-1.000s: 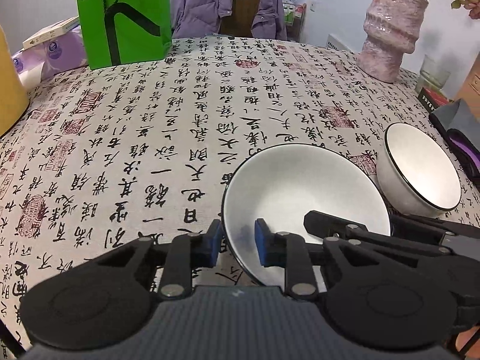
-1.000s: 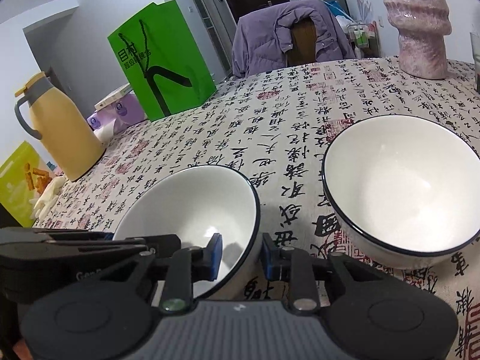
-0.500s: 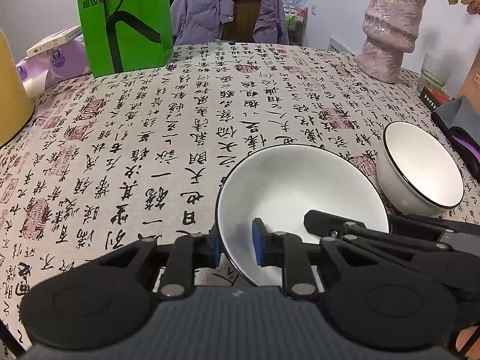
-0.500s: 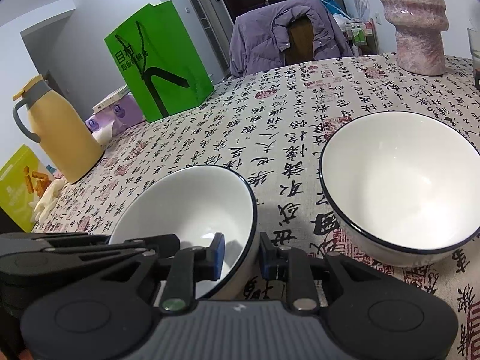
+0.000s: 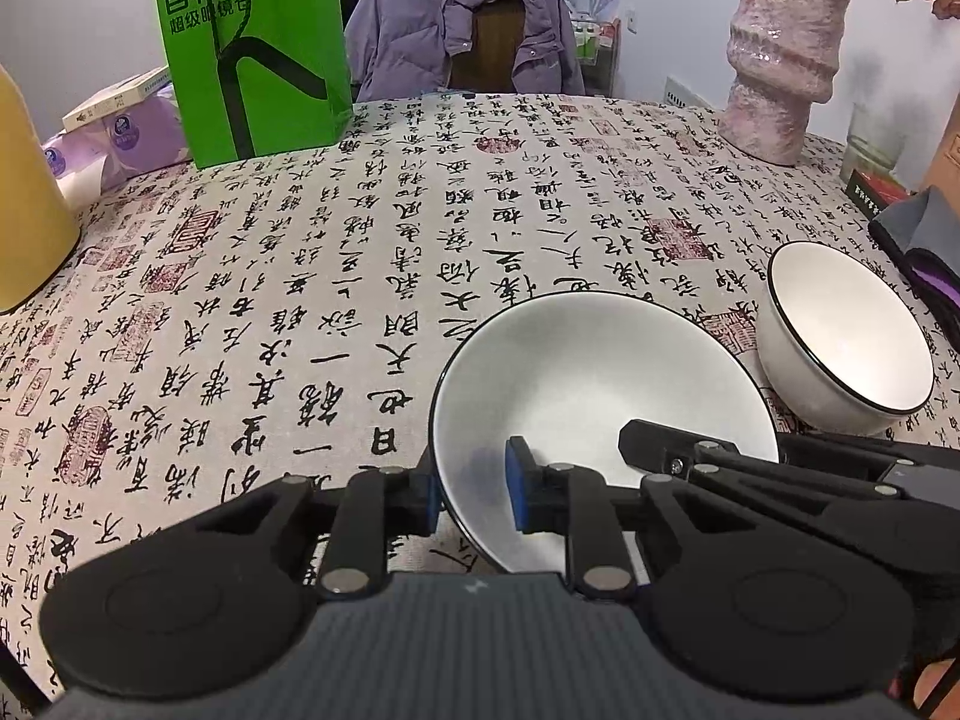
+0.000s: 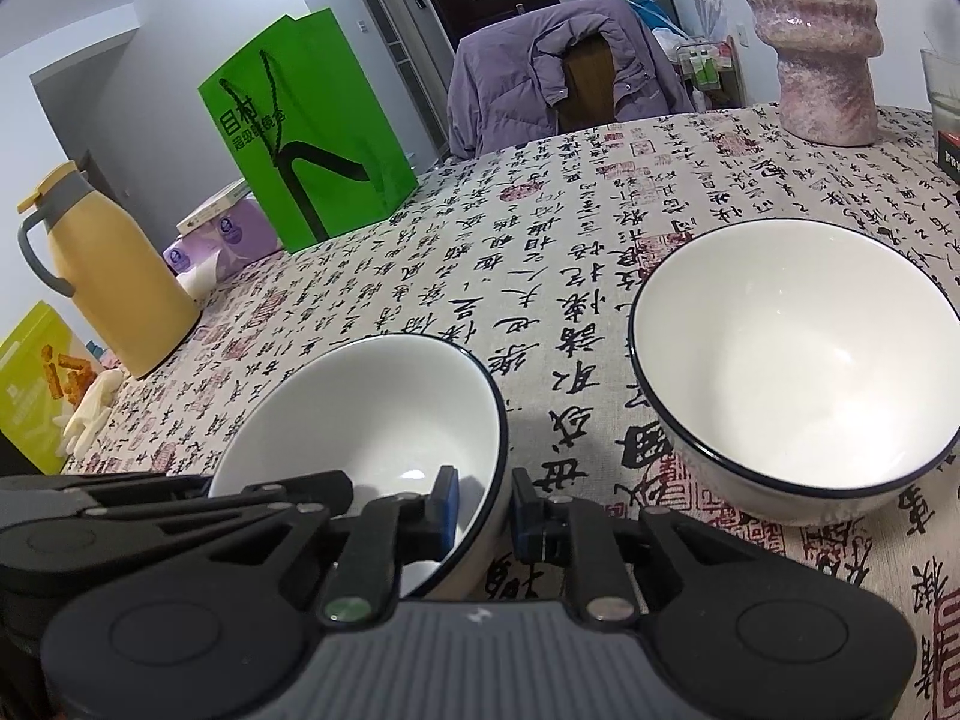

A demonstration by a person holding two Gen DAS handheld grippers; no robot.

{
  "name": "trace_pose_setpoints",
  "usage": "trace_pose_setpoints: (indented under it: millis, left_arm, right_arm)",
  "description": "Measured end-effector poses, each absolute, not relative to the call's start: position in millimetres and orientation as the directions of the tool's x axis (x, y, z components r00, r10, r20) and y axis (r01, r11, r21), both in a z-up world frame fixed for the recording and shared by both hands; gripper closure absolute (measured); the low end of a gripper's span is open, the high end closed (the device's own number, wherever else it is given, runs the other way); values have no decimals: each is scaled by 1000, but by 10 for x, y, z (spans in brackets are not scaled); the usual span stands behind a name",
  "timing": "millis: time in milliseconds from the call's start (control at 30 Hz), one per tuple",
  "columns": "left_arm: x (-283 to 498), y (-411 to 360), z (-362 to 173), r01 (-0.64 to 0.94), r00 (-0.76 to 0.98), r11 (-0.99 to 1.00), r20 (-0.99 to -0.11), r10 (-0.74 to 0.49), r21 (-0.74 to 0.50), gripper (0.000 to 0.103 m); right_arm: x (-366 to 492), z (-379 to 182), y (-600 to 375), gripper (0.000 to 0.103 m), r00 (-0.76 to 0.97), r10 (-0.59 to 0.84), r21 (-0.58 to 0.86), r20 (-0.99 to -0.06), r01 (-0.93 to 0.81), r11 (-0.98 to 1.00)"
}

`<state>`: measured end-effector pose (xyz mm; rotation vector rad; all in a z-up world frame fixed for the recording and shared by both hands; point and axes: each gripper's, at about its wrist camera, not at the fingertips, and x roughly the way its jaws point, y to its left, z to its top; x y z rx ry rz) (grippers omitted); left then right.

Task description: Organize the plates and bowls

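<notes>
So both tools are clamped on one bowl's (image 5: 600,378) rim: left tool (image 5: 474,495), and right tool (image 6: 485,507), whose jaws just closed further.

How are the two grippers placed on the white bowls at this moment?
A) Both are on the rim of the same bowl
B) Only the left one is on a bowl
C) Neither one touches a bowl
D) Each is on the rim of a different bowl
A: the left gripper and the right gripper each straddle the rim of the near bowl from opposite sides, while the other bowl stands free.
</notes>
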<state>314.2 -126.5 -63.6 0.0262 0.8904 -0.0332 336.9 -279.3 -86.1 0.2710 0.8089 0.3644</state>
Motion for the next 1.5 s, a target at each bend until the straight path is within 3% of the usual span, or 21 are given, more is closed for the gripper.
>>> trace_pose_setpoints:
  millis: [1500]
  left_arm:
    - [2727, -1188, -109, 16, 721, 1000, -693, -4, 11, 81]
  right_arm:
    - [2997, -327, -2687, 86, 709, 414, 341, -571, -254, 905]
